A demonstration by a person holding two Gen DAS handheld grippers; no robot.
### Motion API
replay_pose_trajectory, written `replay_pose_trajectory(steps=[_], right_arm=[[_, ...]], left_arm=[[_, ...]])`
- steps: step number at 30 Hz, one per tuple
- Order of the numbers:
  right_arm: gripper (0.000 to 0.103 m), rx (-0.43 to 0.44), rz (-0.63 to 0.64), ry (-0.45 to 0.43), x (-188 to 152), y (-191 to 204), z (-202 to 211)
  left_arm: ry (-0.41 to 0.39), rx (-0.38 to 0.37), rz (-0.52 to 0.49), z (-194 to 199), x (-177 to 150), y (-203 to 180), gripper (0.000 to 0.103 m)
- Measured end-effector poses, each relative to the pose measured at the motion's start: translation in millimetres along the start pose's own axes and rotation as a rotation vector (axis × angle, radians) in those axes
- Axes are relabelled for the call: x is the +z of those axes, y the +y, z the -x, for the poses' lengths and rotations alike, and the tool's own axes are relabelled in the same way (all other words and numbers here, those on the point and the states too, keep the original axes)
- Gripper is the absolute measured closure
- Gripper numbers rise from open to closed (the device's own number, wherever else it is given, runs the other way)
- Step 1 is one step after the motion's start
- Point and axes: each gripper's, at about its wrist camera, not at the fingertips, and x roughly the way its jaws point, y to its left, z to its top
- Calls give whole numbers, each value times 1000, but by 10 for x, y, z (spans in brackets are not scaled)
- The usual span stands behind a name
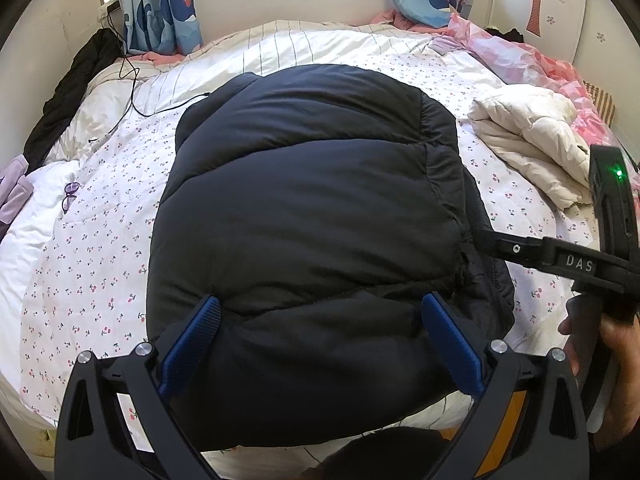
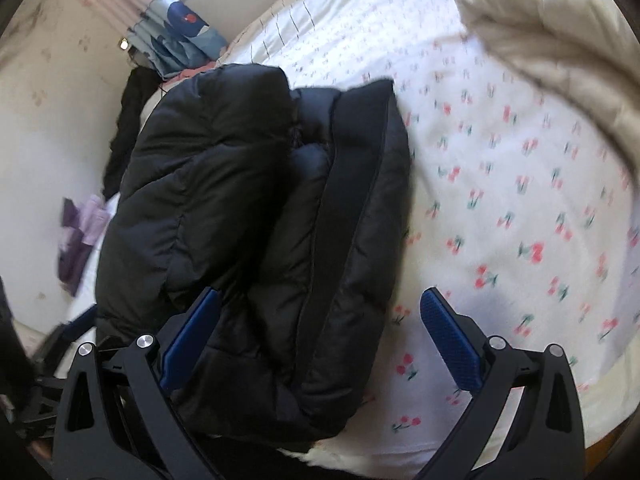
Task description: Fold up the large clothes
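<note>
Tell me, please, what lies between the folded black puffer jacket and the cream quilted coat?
Only bare cherry-print bedsheet separates black puffer jacket from cream quilted coat, seen in the left wrist view.

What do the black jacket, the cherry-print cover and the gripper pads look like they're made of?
Black jacket: likely a smooth synthetic shell over puffy fill, going by the faint sheen and stitched, bulging quilt channels.
Cherry-print cover: matte woven fabric, probably cotton or a blend; soft wrinkles, no gloss.
Left gripper pads: blue, finely textured, rubber or plastic by the look; frame is matte black, apparently plastic.

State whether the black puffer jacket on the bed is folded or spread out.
Folded: the black puffer jacket lies as a compact bundle of stacked layers on the cherry-print sheet.
</note>
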Motion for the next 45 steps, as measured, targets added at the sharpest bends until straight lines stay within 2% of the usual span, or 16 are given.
replay_pose_trajectory(steps=[5,12,26,45], right_arm=[[6,-1,-4,65,-61,-24,-166],[6,9,-13,82,-49,3,-288],[6,21,-31,87,-73,-157,-337],[6,24,-34,87,-93,-170,-335]], left_arm=[[0,1,0,2,-3,1,7],[-2,-9,12,-8,4,30,7],[2,-15,12,-36,1,10,7],[7,2,7,-53,0,9,7]])
